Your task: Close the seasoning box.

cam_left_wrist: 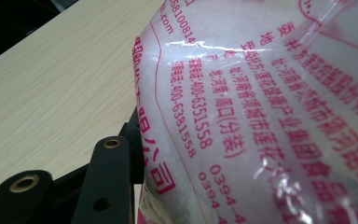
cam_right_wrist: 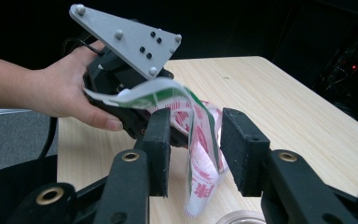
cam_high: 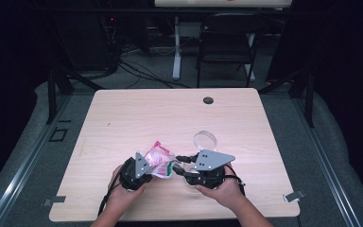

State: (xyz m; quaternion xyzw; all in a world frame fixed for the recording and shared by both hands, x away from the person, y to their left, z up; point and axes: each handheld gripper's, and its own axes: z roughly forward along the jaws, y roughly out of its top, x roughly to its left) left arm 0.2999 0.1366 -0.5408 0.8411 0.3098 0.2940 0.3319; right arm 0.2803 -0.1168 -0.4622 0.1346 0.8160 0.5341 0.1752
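A small plastic bag (cam_high: pixel 158 158) with pink print and white powder inside hangs just above the table's near edge. My left gripper (cam_high: pixel 155 169) is shut on it; in the left gripper view the bag (cam_left_wrist: pixel 261 116) presses against one black finger (cam_left_wrist: pixel 109 177) and hides the other. My right gripper (cam_high: pixel 179 164) faces it from the right. Its jaws (cam_right_wrist: pixel 196 128) stand open on either side of the bag's green-edged, crumpled end (cam_right_wrist: pixel 200 149), with a gap to the pads. The hand holding the left gripper and its grey plate (cam_right_wrist: pixel 130 39) lie beyond.
A clear round container (cam_high: pixel 204 140) sits on the wooden table (cam_high: pixel 170 113) just behind the right gripper, and its rim (cam_right_wrist: pixel 242 218) lies under the jaws. A dark grommet (cam_high: pixel 208 100) is at the far edge. A chair (cam_high: pixel 227 42) stands beyond the table.
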